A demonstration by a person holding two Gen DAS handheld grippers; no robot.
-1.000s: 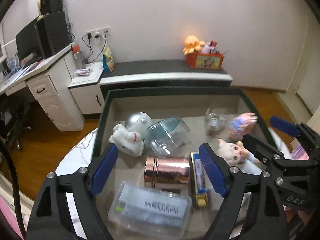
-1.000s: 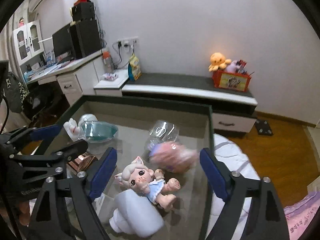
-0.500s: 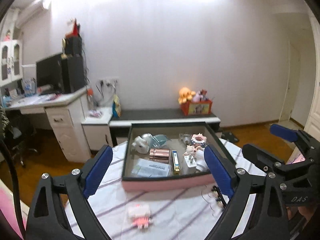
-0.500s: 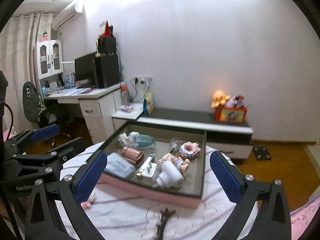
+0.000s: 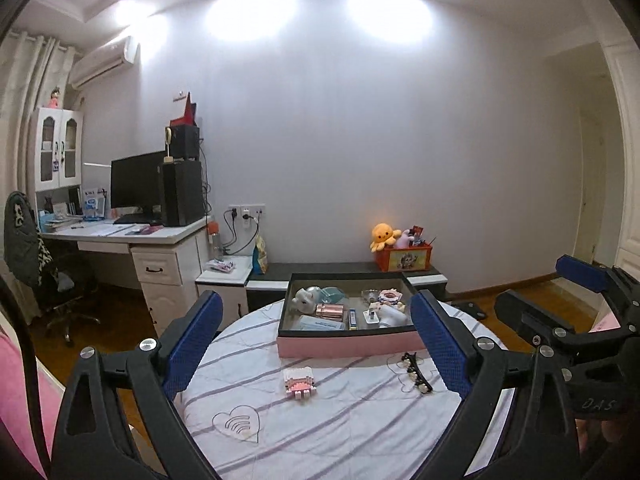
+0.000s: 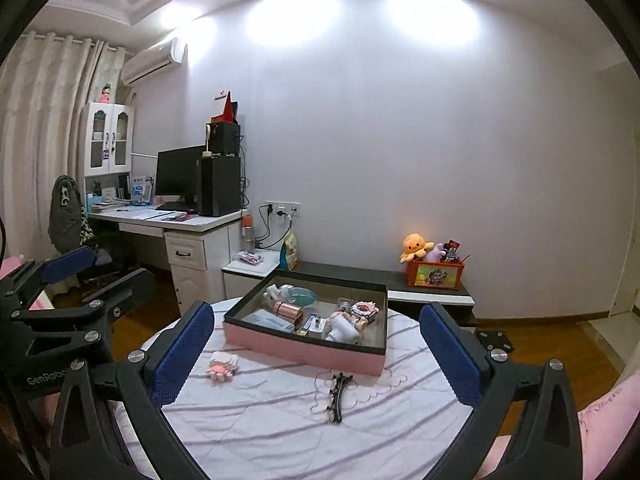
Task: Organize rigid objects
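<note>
Both claws have drawn back and up from the box since the earlier frames, so the whole round bench (image 5: pixel 352 432) now shows. Left claw (image 5: pixel 316 344) and right claw (image 6: pixel 316 354) hover level above its near edge, side by side, each with blue pads spread wide apart and gripping nothing. Room: white wall, desk (image 6: pixel 172 220) with monitor at left, low cabinet (image 6: pixel 424 292) behind. Bench cover: white, purple-striped cloth. Pink-sided box (image 6: pixel 304 350) sits at the far side, holding the organized toys and containers. On the cloth before it lie a pink block figure (image 5: pixel 299 379) and a black hair clip (image 5: pixel 416 372), well apart.
</note>
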